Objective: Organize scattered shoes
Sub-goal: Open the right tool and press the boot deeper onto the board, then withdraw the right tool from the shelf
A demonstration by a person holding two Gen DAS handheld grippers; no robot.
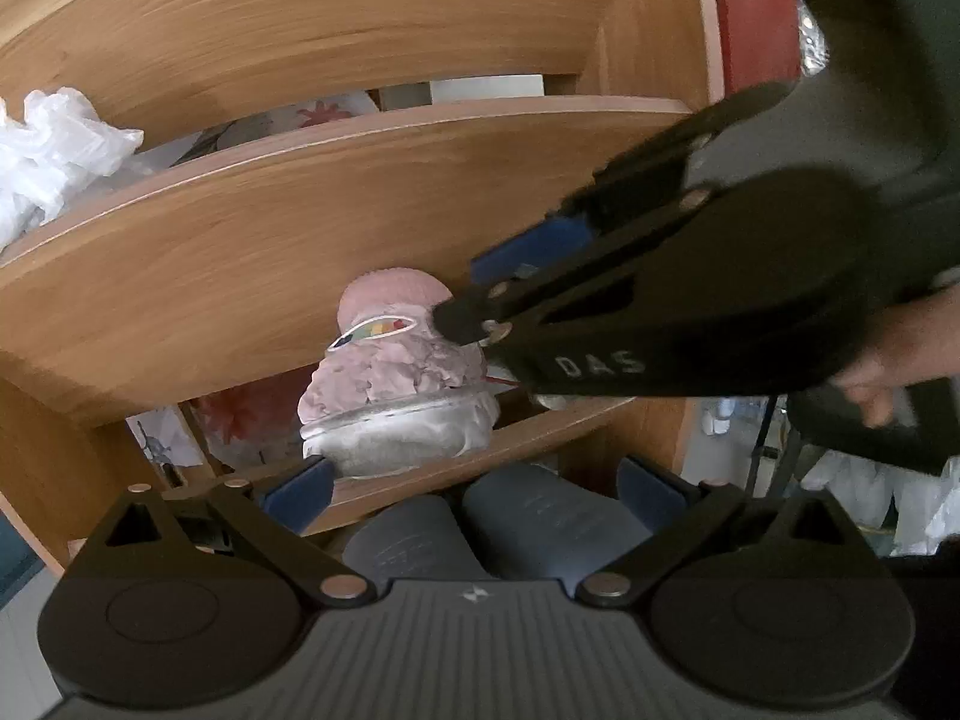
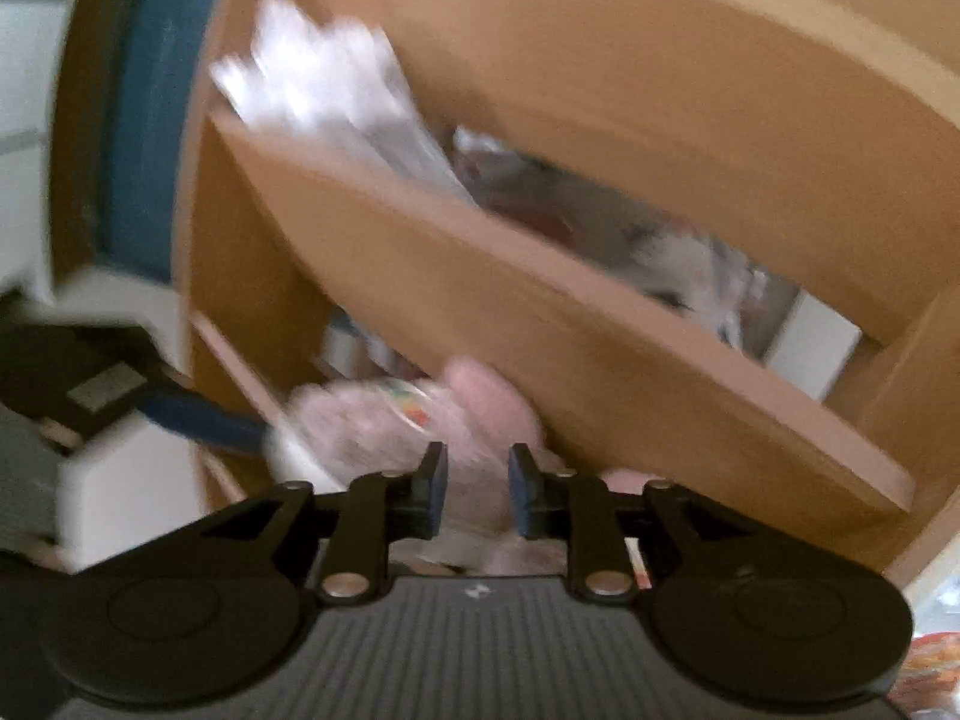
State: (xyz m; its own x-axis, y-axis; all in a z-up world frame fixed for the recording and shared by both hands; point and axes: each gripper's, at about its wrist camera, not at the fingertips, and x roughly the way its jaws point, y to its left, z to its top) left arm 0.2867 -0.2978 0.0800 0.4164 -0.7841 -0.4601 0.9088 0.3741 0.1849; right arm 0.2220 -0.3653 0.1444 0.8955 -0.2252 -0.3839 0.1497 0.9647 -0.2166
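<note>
A pink fluffy slipper (image 1: 393, 384) with a white sole and a rainbow patch lies on a lower shelf of the wooden shoe rack (image 1: 240, 252). My left gripper (image 1: 474, 489) is open, its left blue pad (image 1: 300, 495) at the sole's edge. My right gripper (image 1: 474, 294) reaches in from the right and touches the slipper's top. In the blurred right wrist view the right gripper (image 2: 478, 489) has its jaws narrowly apart around the pink slipper (image 2: 384, 426); whether they pinch it I cannot tell. The left gripper's blue finger (image 2: 198, 417) shows at the left.
Two grey shoes (image 1: 480, 528) sit on the shelf below. White plastic bags (image 1: 54, 150) lie on the upper shelf. A red object (image 1: 756, 18) stands beside the rack at upper right. A blue panel (image 2: 156, 102) is left of the rack.
</note>
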